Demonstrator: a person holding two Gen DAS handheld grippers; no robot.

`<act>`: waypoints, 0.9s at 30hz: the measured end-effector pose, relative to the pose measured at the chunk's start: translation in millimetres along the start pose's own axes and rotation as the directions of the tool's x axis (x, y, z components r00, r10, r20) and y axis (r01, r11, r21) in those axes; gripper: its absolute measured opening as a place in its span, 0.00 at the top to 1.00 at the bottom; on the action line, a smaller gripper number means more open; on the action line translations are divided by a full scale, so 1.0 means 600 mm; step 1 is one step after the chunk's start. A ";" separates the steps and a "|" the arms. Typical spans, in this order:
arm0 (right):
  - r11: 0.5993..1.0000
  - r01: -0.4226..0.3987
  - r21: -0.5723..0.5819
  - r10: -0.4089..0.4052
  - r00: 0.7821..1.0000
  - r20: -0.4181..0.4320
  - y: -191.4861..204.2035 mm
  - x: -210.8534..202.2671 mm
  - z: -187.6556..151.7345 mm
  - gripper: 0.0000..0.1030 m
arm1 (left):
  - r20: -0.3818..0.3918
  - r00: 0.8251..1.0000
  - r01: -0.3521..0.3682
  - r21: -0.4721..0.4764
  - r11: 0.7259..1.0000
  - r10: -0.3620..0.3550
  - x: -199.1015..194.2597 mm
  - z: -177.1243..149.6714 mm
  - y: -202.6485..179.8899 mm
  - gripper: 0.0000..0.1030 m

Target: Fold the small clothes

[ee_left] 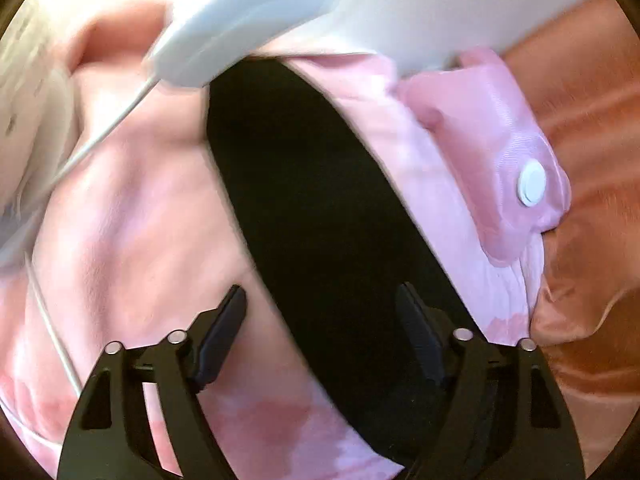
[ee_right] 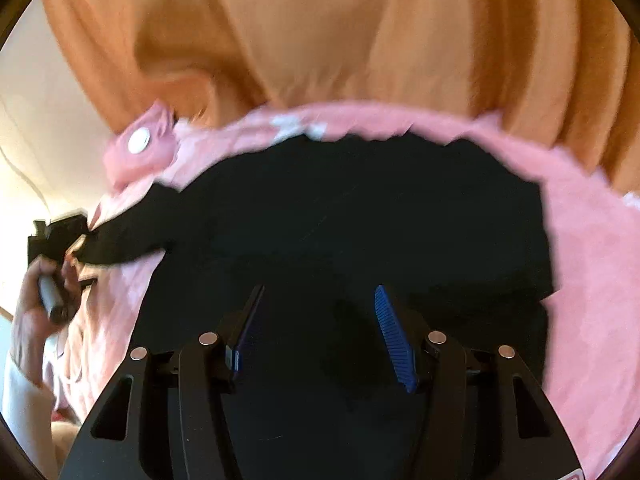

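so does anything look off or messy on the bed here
Nothing is spilled or damaged. The black garment lies mostly flat on the pink cloth, but one corner trails out unevenly at the left of the right wrist view. Both tongs, left and right, stand open and hold nothing.

The place looks like a home, likely a bedroom or sitting area: a soft, mottled pink fleece blanket with a fabric tab and white snap button covers the work surface, and rumpled orange cloth lies beside it in warm light.
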State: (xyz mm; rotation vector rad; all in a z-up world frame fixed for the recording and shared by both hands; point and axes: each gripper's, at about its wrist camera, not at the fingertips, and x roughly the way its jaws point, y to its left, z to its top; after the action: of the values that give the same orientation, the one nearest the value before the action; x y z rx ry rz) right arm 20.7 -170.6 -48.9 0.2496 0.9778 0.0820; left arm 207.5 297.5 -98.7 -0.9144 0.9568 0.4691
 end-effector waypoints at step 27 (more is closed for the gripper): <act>1.000 0.015 -0.009 -0.015 1.000 -0.012 -0.027 0.010 0.065 0.33 | -0.031 0.967 0.232 0.525 0.819 -0.254 -0.114 -0.261 -0.190 0.46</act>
State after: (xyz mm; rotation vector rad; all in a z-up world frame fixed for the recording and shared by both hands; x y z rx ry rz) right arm 56.0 -191.9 -37.0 0.2336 0.9907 0.0743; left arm 175.0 107.0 -29.0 -0.5102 0.8530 -0.0064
